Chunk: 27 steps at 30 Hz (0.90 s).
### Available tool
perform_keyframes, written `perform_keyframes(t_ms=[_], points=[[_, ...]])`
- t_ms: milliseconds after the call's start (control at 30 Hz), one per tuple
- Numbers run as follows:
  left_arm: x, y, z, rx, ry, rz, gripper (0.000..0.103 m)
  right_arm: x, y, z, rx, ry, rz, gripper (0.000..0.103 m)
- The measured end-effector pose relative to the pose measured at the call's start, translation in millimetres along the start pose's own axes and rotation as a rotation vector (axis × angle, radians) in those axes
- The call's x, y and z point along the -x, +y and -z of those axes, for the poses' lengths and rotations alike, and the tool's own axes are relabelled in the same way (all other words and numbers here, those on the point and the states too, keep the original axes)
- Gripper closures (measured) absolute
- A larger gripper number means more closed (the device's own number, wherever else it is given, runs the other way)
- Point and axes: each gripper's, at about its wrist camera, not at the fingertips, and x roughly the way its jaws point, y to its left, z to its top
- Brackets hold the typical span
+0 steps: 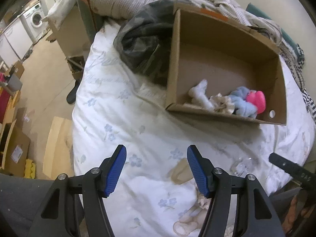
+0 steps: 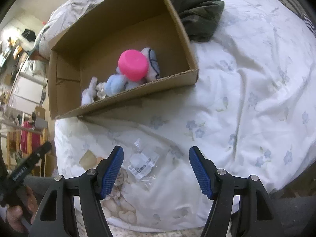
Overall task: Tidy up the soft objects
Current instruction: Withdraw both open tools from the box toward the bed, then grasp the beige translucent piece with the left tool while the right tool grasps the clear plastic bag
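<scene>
Your left gripper (image 1: 156, 169) and right gripper (image 2: 156, 170) are both wide apart, holding nothing. The pink toy (image 2: 133, 65) and blue plush (image 2: 114, 85) sit inside the cardboard box (image 2: 65, 98) on the quilt (image 2: 246, 98).

Before you lies a white duvet with pale blue flowers (image 2: 246, 90), and a crumpled clear plastic wrapper with a barcode label (image 2: 142, 163) rests on it. A white front-loading washing machine (image 1: 35, 17) stands across the tan floor (image 1: 49, 75).

faint script on the duvet (image 1: 110, 83) and the bag's (image 2: 143, 163) barcode label stay unreadable.
</scene>
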Motion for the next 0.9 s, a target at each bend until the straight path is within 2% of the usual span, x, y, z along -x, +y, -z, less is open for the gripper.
perform_keyframes(t_ms=[233,400,500,667,733,800,867,900], points=[[-14,3,2,0.036,0.047,0.002,0.042,4,-8,-3,-0.042,0.008,-0.045,0.030],[-36,2,8,0.036,0.140,0.016,0.042,-3,-5,-4,-0.052,0.040,-0.068,0.030],[-55,-2,13,0.051,0.216,0.053,0.043,-12,-6,-2,-0.070,0.077,-0.071,0.030],[-78,-29,20,-0.035,0.281,0.073,0.044,-29,-13,-5,-0.110,0.137,-0.065,0.030],[-84,-39,21,-0.070,0.291,0.076,0.049,-38,-15,-5,-0.135,0.168,-0.065,0.030],[-90,-47,23,-0.093,0.305,0.083,0.065,-47,-16,-4,-0.148,0.203,-0.072,0.030],[-93,-49,25,-0.094,0.312,0.088,0.071,-56,-11,-3,-0.139,0.231,-0.074,0.030],[-93,-50,25,-0.091,0.306,0.093,0.079,-60,-9,-4,-0.133,0.241,-0.077,0.030]])
